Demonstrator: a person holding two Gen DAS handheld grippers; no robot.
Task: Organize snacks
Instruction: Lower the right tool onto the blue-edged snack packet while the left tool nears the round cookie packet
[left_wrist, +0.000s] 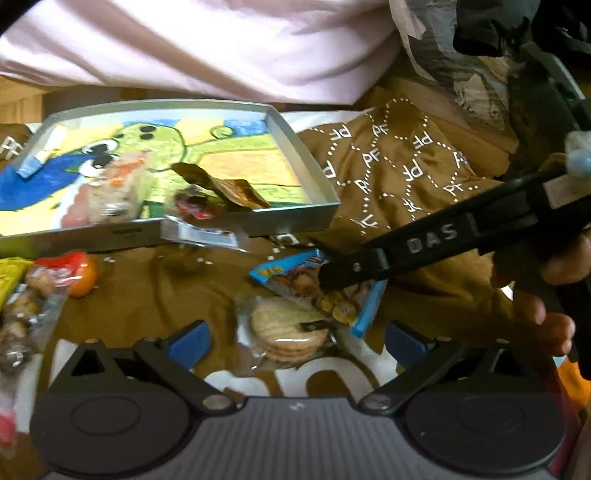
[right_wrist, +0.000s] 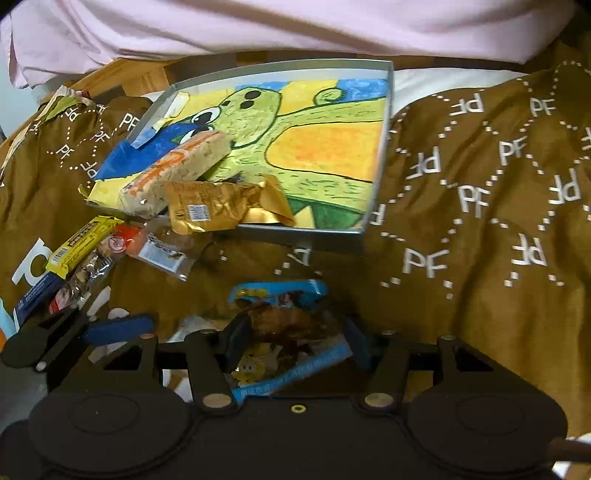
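Fingers (right_wrist: 236, 341) of the right gripper (right_wrist: 295, 341) apart, one on each side of the blue snack packet (right_wrist: 288, 325) on the brown cloth (right_wrist: 480, 221). No telling whether the pads already press it. Left gripper (left_wrist: 295, 338) spread wide and empty, with the pack of round crackers (left_wrist: 284, 332) lying on the cloth just ahead, between its fingers and just beside the blue packet.

Judged early in the sorting, well under half done. One tray (right_wrist: 386, 147), shallow and grey-walled, with a cartoon picture on its floor. Two snacks in it: one grain bar (right_wrist: 177, 170) in an orange-printed wrapper, and one gold-wrapped bar (right_wrist: 221, 206) overhanging the near rim.

Still out on the cloth:
- one blue packet
- one cracker pack
- one clear labelled sachet (right_wrist: 162, 254) just outside the tray's near wall
- one yellow bar (right_wrist: 81, 243)
- one red-orange piece (right_wrist: 125, 236)
- one clear bag of brown lumps (right_wrist: 92, 266)
- one dark blue pack (right_wrist: 37, 295)

Seven by this count, though the pile at the left is too crowded to be sure.
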